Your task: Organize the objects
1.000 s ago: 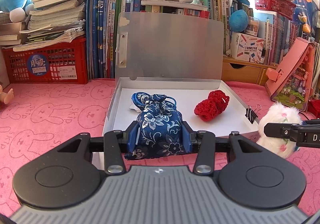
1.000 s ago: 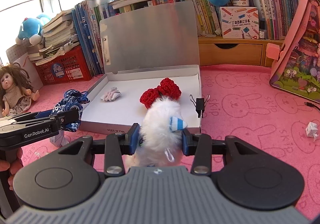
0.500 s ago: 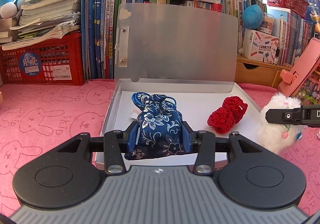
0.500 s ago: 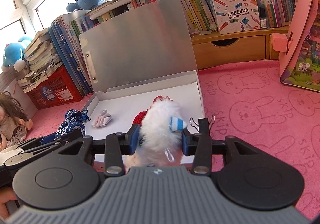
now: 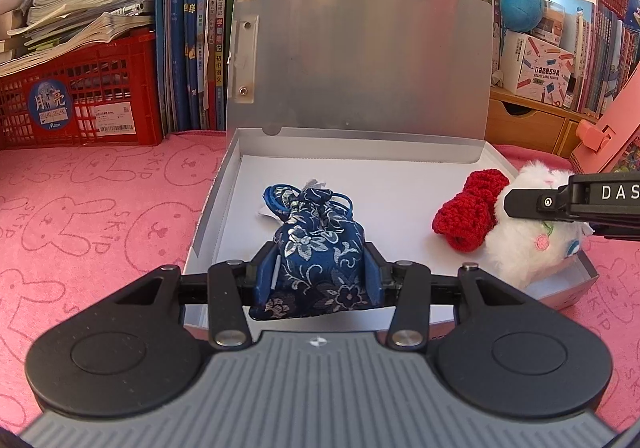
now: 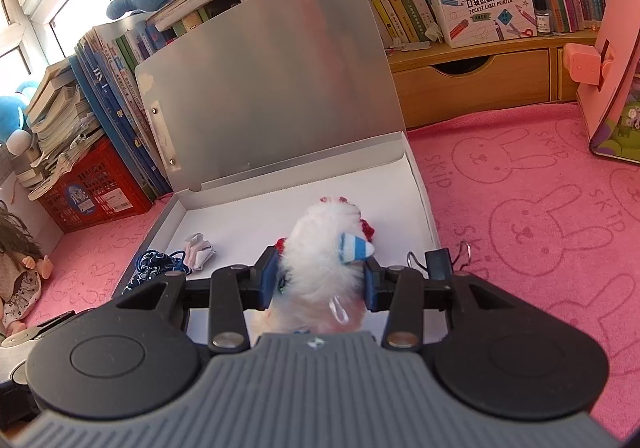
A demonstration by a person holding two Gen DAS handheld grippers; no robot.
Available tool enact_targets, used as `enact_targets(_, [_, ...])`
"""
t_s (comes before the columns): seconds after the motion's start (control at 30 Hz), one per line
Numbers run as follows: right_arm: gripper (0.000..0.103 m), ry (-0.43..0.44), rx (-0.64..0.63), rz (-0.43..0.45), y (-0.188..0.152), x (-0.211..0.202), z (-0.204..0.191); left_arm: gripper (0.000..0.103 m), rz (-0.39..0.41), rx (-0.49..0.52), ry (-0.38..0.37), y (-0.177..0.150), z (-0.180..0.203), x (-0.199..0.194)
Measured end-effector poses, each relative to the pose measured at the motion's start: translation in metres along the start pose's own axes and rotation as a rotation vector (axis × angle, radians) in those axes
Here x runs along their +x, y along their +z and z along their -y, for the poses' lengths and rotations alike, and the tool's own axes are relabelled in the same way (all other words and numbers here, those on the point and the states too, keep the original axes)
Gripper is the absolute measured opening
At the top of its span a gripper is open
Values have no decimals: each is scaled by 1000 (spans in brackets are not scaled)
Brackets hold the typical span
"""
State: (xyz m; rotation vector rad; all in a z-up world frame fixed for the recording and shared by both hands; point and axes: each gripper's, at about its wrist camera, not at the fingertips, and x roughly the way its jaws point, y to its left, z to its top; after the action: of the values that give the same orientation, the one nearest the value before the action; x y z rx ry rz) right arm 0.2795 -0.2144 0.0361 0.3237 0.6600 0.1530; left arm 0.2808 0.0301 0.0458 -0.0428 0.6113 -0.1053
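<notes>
Left tongs (image 5: 318,280): clamped on blue floral pouch (image 5: 316,260), held over near left part of open grey box (image 5: 208,215). Right tongs (image 6: 320,280): clamped on white plush toy (image 6: 320,260), over box's near right part, beside red crochet bow (image 5: 468,213). Crumpled paper (image 6: 198,250) inside box. Box on pink desk (image 5: 100,215).

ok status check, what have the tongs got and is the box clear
Left tongs shut on blue pouch, right tongs shut on white plush. Both over open box. Red knit piece inside, beside plush.
</notes>
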Motion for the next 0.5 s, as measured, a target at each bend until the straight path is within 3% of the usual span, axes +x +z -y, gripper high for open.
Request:
enact_targets(0.37, [47, -6, -25, -30, -7, 16, -2, 52, -32, -8, 9, -4, -4, 10])
enact_targets(0.43, [50, -12, -34, -22, -8, 15, -2, 55, -33, -2, 11, -5, -3, 9])
enact_targets(0.5, [62, -18, -49, -10, -8, 12, -3, 59, -27, -1, 13, -5, -2, 6])
